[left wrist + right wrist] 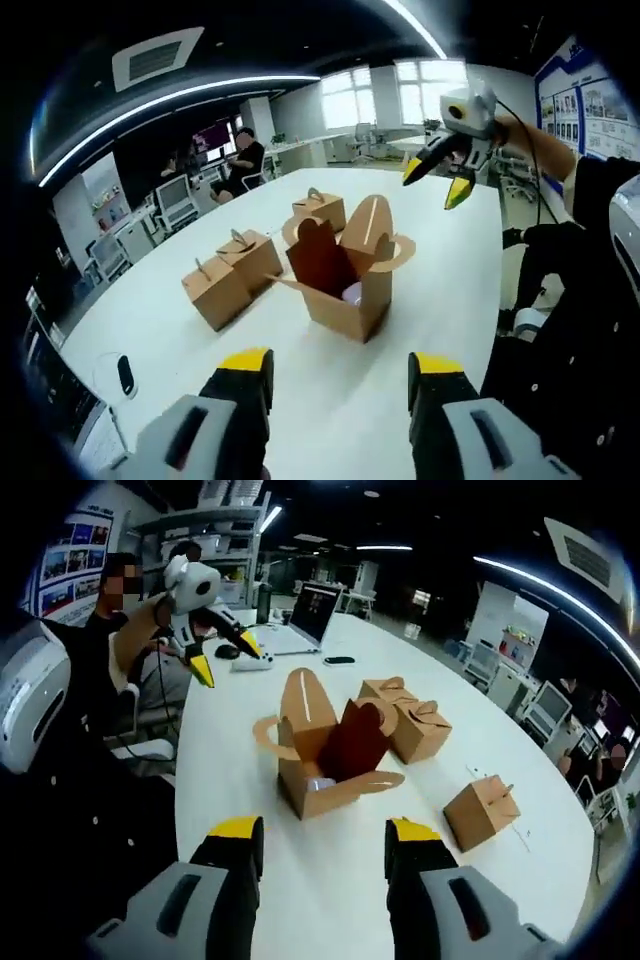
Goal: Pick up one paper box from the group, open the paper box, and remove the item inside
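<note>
1. The white bench (400,420) spans both views.
2. The opened paper box (345,275) sits mid-frame, flaps up, a pale item (318,782) inside.
3. Closed boxes (232,275) cluster just left in the left gripper view.
4. Left tool (340,375) and right tool (322,835) both hang released, empty, at bottom frame.

I count four paper boxes on my table (440,260): one opened box (345,270), three closed boxes (232,275); possibly one item (318,781) inside.
</note>
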Motion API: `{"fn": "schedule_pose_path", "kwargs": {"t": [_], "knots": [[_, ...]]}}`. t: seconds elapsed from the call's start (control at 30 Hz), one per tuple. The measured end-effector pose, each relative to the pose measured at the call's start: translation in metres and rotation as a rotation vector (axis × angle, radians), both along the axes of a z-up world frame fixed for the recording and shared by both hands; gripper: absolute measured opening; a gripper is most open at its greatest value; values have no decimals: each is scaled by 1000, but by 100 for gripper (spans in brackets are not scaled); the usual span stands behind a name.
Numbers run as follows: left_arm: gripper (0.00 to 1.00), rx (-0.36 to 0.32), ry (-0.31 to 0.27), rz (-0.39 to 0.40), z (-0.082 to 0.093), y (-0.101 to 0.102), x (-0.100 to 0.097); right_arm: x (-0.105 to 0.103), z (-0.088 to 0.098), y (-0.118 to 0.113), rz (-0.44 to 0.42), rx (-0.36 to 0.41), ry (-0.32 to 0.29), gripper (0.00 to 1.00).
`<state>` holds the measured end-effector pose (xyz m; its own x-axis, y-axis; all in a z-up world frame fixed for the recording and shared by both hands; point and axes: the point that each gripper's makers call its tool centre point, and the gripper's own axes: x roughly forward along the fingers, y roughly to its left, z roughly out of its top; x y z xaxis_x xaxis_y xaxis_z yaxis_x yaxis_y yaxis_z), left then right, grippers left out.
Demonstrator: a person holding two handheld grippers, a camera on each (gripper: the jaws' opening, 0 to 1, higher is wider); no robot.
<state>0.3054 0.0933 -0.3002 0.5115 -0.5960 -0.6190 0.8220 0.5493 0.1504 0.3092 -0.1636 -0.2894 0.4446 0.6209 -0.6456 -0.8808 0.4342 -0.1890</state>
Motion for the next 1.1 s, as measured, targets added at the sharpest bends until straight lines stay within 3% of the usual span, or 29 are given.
{"fn": "schedule_pose_path", "kwargs": {"t": [0.23,0.53,0.77,0.93,1.1], "knots": [[63,-9,16,17,14,2,4,-12,5,-16,-8,-23,43,52],[61,13,9,6,26,-7,8,-16,20,-12,31,-87,26,51],[60,17,23,-26,16,-15,5,-13,16,-3,55,-89,26,47],[60,-2,34,-29,2,-14,3,-4,33,18,101,-79,-5,45],[60,-17,54,-34,-15,-15,1,15,35,39,144,-112,-41,34]]}}
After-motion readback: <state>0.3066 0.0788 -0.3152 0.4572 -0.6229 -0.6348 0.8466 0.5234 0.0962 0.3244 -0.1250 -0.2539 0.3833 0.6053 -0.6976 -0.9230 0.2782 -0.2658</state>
